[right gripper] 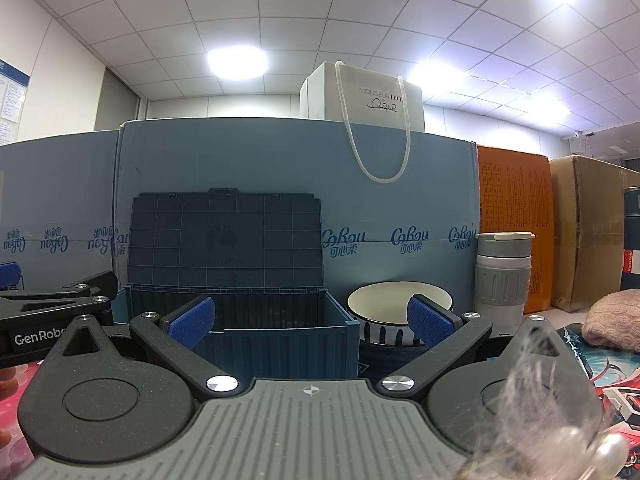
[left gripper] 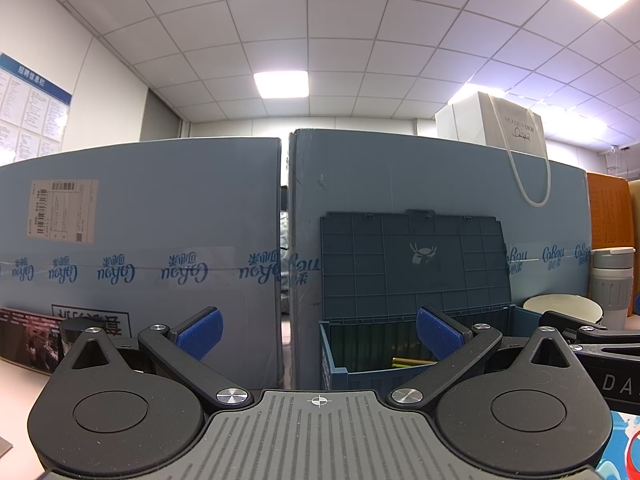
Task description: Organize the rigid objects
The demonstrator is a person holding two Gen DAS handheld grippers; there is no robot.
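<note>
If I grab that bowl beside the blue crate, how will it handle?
The bowl looks glazed ceramic, so probably stiff, fairly heavy and breakable. Its smooth rim may slip between gripper pads. It sits upright on a wide base, so it seems unlikely to tip or roll.

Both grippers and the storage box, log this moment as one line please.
left gripper: open, empty | right gripper: open, empty | blue storage box: lid up | bowl: right of box | tumbler: upright
</note>
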